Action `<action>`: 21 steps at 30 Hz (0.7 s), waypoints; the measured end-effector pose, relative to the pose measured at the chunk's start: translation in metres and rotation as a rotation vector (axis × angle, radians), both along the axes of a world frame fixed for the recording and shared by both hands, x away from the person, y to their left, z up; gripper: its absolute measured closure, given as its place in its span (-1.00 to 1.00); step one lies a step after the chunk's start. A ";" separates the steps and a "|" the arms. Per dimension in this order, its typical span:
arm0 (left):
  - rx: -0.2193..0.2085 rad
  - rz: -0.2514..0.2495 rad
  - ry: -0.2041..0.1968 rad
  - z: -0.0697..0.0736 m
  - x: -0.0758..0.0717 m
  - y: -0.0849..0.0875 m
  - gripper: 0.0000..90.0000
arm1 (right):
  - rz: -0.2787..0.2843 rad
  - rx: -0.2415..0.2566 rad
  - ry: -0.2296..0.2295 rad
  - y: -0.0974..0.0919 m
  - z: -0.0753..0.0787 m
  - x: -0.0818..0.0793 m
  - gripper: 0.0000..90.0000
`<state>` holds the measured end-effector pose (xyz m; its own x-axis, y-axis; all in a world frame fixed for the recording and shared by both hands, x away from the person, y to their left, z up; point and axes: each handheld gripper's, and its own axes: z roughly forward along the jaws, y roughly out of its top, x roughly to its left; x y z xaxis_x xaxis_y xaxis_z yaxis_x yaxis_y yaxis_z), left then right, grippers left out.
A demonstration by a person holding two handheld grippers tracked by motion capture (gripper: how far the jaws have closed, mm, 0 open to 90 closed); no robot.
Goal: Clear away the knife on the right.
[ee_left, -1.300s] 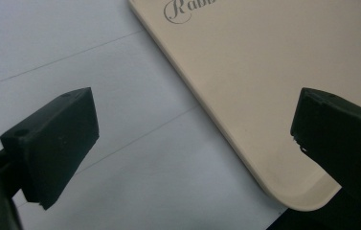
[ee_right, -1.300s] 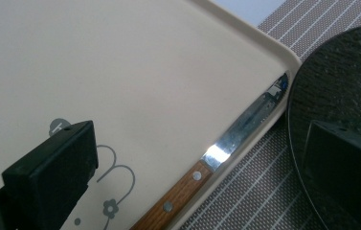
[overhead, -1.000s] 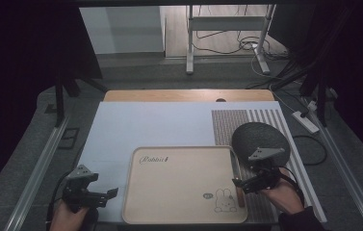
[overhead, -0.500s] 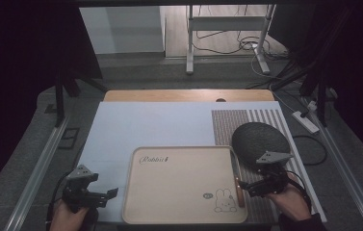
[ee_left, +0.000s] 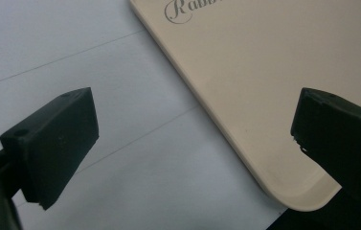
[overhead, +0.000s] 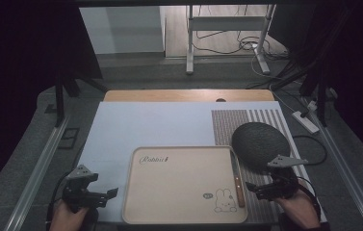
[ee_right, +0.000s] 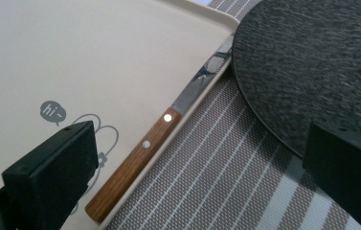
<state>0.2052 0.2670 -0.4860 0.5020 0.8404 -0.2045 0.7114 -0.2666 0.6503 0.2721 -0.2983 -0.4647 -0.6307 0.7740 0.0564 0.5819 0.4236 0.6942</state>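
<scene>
A cream tray (overhead: 179,187) printed with "Rabbit" and a bunny lies at the near middle of the table. A knife (overhead: 237,178) with a wooden handle (ee_right: 135,165) rests along the tray's right rim, blade pointing away. My right gripper (overhead: 250,187) hovers open just right of the handle, which lies between its jaws in the right gripper view (ee_right: 199,163). My left gripper (overhead: 111,193) is open at the tray's near left corner, and the tray's edge (ee_left: 264,72) runs between its jaws (ee_left: 192,129). Neither holds anything.
A dark round plate (overhead: 260,143) sits on a striped placemat (overhead: 227,122) right of the tray, close to the knife blade (ee_right: 207,72). A pale sheet (overhead: 155,125) covers the table. Metal rails run along both sides. A desk frame and cables stand beyond the far edge.
My right gripper has drawn a little to the right and toward the near edge, away from the tray. The left gripper has stayed in place.
</scene>
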 end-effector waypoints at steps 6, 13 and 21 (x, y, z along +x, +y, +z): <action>-0.001 0.002 0.001 0.000 0.000 0.000 -0.95 | -0.029 0.001 -0.008 -0.008 0.001 -0.006 -1.00; -0.003 0.003 0.000 0.000 0.000 0.000 -0.95 | -0.066 0.016 -0.017 -0.018 0.003 -0.012 -1.00; -0.006 0.005 -0.001 0.000 0.000 0.001 -0.95 | -0.096 0.025 -0.021 -0.026 0.004 -0.018 -1.00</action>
<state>0.2051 0.2677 -0.4860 0.4984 0.8415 -0.2087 0.7116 -0.2596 0.6529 0.2544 -0.3247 -0.4604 -0.5550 0.8293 0.0646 0.6045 0.3487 0.7162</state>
